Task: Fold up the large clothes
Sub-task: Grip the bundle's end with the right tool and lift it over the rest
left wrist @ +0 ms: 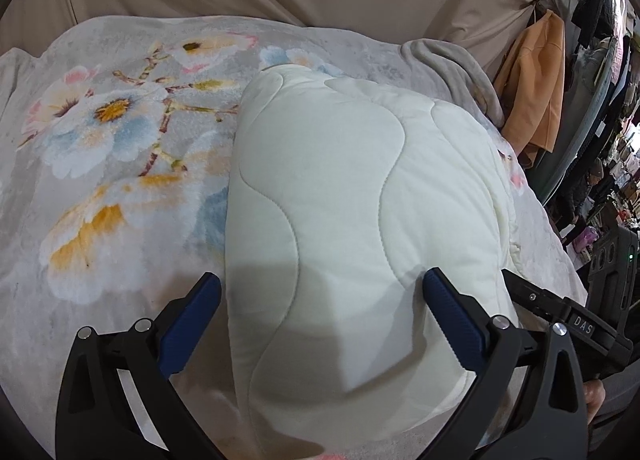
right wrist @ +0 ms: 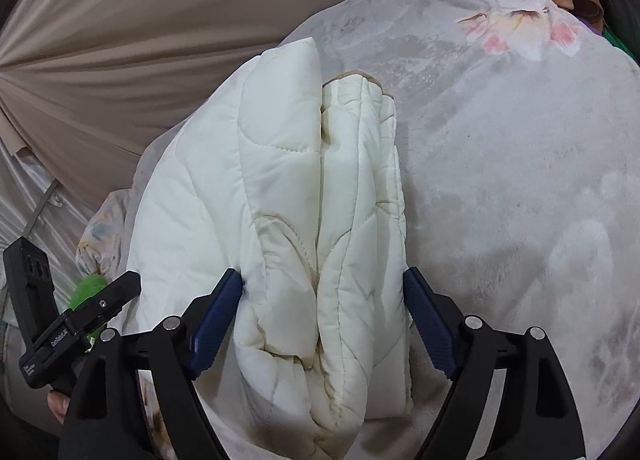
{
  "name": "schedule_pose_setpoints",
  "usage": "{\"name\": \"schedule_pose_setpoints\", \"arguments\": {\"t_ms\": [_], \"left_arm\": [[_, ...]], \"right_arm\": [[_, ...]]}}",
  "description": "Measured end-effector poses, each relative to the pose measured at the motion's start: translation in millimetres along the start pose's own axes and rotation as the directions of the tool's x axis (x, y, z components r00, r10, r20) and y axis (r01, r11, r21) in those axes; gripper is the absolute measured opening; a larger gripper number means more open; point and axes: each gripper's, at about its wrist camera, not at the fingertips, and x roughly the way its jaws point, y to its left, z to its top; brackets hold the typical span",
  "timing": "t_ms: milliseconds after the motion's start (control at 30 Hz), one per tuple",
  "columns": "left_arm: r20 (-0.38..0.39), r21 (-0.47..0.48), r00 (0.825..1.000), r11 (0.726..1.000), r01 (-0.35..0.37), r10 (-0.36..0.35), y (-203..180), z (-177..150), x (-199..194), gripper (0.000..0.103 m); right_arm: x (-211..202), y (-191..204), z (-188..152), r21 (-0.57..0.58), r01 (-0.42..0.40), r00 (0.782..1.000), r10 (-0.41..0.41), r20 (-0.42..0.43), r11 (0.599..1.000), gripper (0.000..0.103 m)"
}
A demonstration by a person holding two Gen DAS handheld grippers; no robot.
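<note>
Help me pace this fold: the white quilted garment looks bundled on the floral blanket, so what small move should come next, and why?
Probably lift both grippers clear. The white quilted garment already lies folded in layers on the floral blanket, and the left gripper and right gripper both stand open, astride it without clamping.

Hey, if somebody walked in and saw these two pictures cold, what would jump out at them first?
A puffy white quilted garment, folded into a thick bundle, fills the middle of both views. It lies on a grey plush blanket printed with big pastel flowers, which show to its left in the left wrist view. Low in each picture, blue-padded jaws stand open on either side of the bundle: the left gripper and the right gripper.
</note>
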Motion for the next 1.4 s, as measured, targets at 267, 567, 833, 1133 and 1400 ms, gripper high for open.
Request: {"name": "schedule_pose_setpoints", "arguments": {"t_ms": [267, 567, 833, 1133, 1400], "left_arm": [[-0.003, 0.007, 1.000, 1.000, 0.015, -0.014, -1.6, 6.2, 4.9, 0.098], [-0.009, 0.037, 1.000, 0.999, -0.022, 0.023, -7.1, 7.7, 18.8, 0.098], [-0.011, 0.024, 0.998, 0.998, -0.059, 0.059, -6.7, 11.7, 23.3, 0.098], [-0.055, -0.017, 0.997, 0.999, 0.045, -0.046, 14.7, 0.8, 11.2, 0.098], [-0.103, -0.173, 0.968, 0.962, 0.210, -0.230, 38.1, -5.8, 34.9, 0.098]], "right_arm": [[8.2, -6.4, 11.7, 0.030, -0.062, 0.998, 0.062, -0.020, 0.998, 0.085], [29.2, -12.2, 18.8, 0.061, -0.136, 0.988, 0.139, -0.066, 0.989, 0.087], [33.2, 5.7, 21.2, 0.031, -0.082, 0.995, 0.084, -0.053, 0.996, 0.085], [15.6, 11.3, 10.3, -0.034, -0.111, 0.993, 0.110, -0.034, 0.993, 0.051], [30.0, 6.9, 12.5, 0.005, -0.117, 0.992, 0.117, -0.053, 0.993, 0.066]]}}
